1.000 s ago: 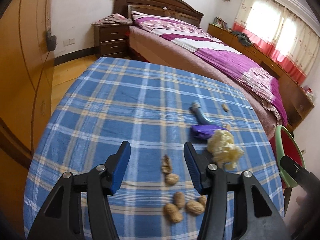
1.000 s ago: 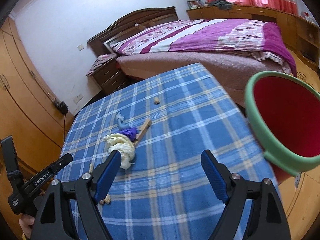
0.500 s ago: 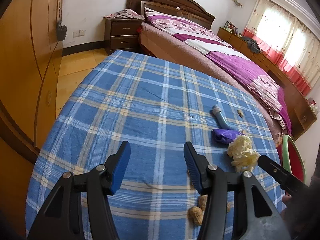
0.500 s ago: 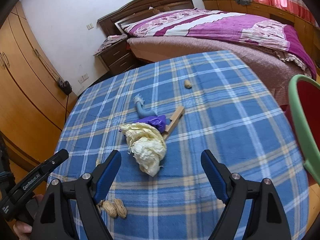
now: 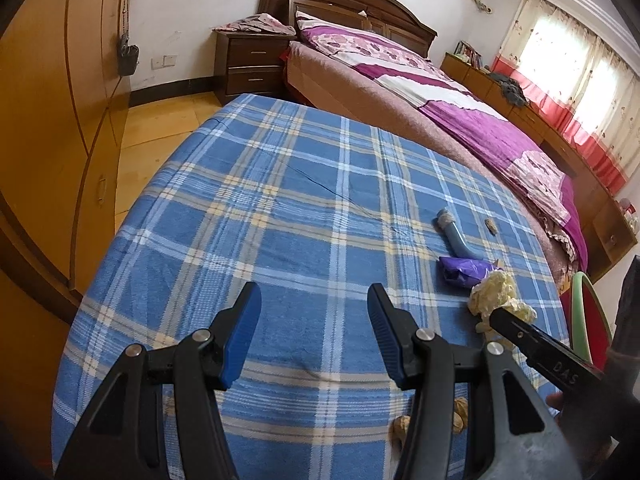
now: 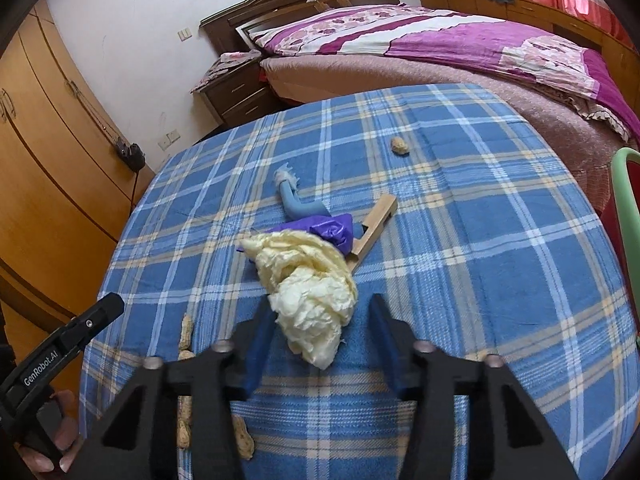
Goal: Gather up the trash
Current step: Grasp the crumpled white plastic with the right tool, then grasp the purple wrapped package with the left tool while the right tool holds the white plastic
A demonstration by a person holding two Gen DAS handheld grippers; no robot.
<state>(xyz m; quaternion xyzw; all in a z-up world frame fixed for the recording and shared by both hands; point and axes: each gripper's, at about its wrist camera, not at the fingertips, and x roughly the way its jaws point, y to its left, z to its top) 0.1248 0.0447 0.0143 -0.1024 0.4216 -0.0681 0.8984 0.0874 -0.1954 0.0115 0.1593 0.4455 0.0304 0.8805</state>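
Trash lies on a blue plaid tablecloth (image 6: 460,240). A crumpled yellowish tissue wad (image 6: 308,284) sits between the open fingers of my right gripper (image 6: 320,336), not clamped. Behind it lie a purple wrapper (image 6: 332,228), a blue tube (image 6: 296,204), a wooden clip (image 6: 376,224) and a lone peanut (image 6: 399,146). Several peanuts (image 6: 186,332) lie near the front left. My left gripper (image 5: 314,332) is open and empty over bare cloth; the wad (image 5: 496,296), wrapper (image 5: 464,272) and tube (image 5: 454,236) are to its right.
A green-rimmed red bin (image 6: 626,216) stands off the table's right edge; it also shows in the left wrist view (image 5: 588,320). A bed (image 6: 440,48) is behind the table, wooden wardrobes (image 5: 52,120) on the left, a nightstand (image 5: 252,60) at the back.
My right gripper has moved forward and left, away from the bin, until its fingers flank the tissue wad. My left gripper has drawn back and left, off the peanuts.
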